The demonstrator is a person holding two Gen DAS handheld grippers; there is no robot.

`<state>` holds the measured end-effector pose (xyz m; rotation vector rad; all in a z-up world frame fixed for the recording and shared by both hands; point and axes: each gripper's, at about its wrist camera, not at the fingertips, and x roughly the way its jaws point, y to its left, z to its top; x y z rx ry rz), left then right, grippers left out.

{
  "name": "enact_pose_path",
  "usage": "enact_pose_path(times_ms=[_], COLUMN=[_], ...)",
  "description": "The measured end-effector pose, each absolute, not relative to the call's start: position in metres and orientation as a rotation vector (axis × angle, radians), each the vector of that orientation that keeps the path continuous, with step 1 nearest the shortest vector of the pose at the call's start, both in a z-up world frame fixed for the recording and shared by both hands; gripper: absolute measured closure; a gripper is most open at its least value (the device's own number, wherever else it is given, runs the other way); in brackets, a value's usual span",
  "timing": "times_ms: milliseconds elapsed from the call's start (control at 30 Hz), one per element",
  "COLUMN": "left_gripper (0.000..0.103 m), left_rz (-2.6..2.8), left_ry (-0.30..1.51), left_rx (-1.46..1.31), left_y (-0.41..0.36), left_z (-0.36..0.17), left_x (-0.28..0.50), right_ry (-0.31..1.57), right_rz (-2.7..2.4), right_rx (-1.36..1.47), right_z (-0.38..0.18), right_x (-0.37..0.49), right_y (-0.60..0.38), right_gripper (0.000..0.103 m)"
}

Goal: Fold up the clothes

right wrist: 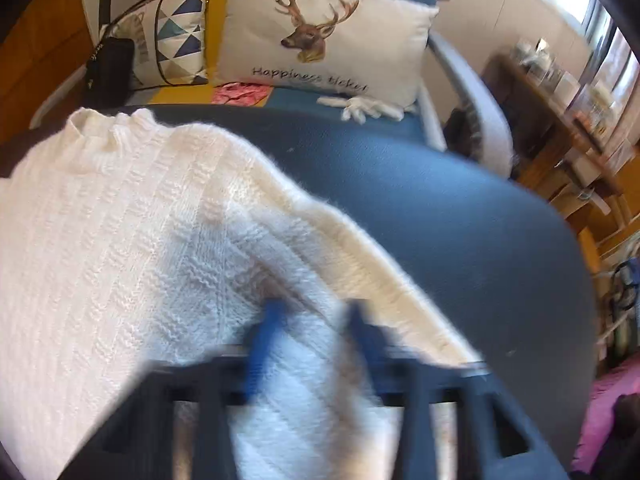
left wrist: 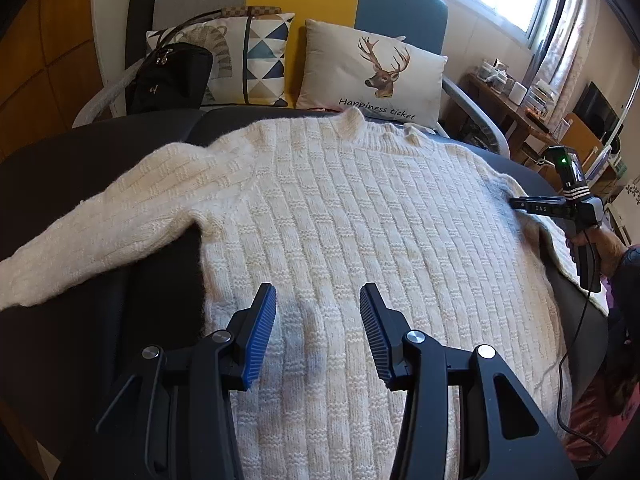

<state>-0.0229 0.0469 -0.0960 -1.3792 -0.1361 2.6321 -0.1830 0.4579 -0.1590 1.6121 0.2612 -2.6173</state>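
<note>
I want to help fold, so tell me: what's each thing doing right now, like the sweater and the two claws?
sweater: spread flat, one sleeve stretched out, not folded yet.
left claw: open, above the sweater, holding nothing.
right claw: shut, apparently pinching the sweater's edge near the shoulder.
deer pillow: propped upright against the sofa back.
black bag: standing upright in front of the patterned pillow.

I see the sweater (left wrist: pixel 340 220) on the cushion (left wrist: pixel 100 168); pillows (left wrist: pixel 372 72) at twelve, bag (left wrist: pixel 172 76) at eleven.
</note>
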Motion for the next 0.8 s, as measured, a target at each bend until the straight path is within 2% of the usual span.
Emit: enact_pose_path(times_ms=[33, 167, 200, 233, 267, 300, 400, 433, 467, 533, 600, 633, 700, 733, 800], left_gripper=[0.056, 0.056, 0.056, 0.056, 0.056, 0.056, 0.056, 0.056, 0.056, 0.056, 0.056, 0.056, 0.056, 0.056, 0.056], left_rz=[2.632, 2.636, 2.637, 2.637, 2.636, 2.636, 2.632, 2.626, 2.625, 2.633, 2.638, 2.638, 2.634, 2.633, 2.639], left_ry=[-0.142, -0.148, -0.148, -0.149, -0.145, -0.141, -0.141, -0.147, -0.143, -0.118, -0.097, -0.094, -0.109, -0.121, -0.133], left_rx=[-1.379, -1.371, -1.370, -1.370, -1.367, -1.364, -1.370, -1.367, -1.363, -1.351, -1.339, -1.339, -1.335, -1.329, -1.323], left_y=[0.046, 0.041, 0.041, 0.041, 0.042, 0.042, 0.045, 0.047, 0.048, 0.052, 0.053, 0.054, 0.053, 0.053, 0.052], left_z=[-0.096, -0.093, -0.092, -0.092, -0.091, -0.091, -0.090, -0.089, -0.088, -0.086, -0.083, -0.082, -0.081, -0.080, -0.078], left_x=[-0.024, -0.026, -0.026, -0.026, -0.026, -0.025, -0.025, -0.024, -0.022, -0.020, -0.017, -0.017, -0.015, -0.014, -0.013], right_ry=[0.268, 0.407, 0.356, 0.266, 0.076, -0.065, -0.144, -0.160, -0.154, -0.055, -0.113, -0.112, 0.063, 0.132, 0.249], right_rz=[-2.660, -2.882, -2.893, -2.892, -2.845, -2.779, -2.652, -2.601, -2.561, -2.596, -2.593, -2.571, -2.520, -2.535, -2.599], right_rx=[1.626, 1.761, 1.781, 1.787, 1.759, 1.753, 1.772, 1.766, 1.762, 1.718, 1.666, 1.681, 1.809, 1.775, 1.652], right_z=[-0.158, -0.161, -0.161, -0.160, -0.156, -0.153, -0.147, -0.148, -0.149, -0.141, -0.135, -0.137, -0.156, -0.161, -0.162], right_x=[-0.185, -0.193, -0.193, -0.192, -0.189, -0.184, -0.175, -0.174, -0.173, -0.164, -0.155, -0.152, -0.153, -0.149, -0.143], right_y=[0.463, 0.503, 0.514, 0.524, 0.529, 0.531, 0.517, 0.512, 0.507, 0.496, 0.494, 0.493, 0.485, 0.481, 0.476], right_gripper=[0.103, 0.103, 0.103, 0.099, 0.095, 0.079, 0.076, 0.070, 0.065, 0.064, 0.063, 0.058, 0.048, 0.038, 0.027])
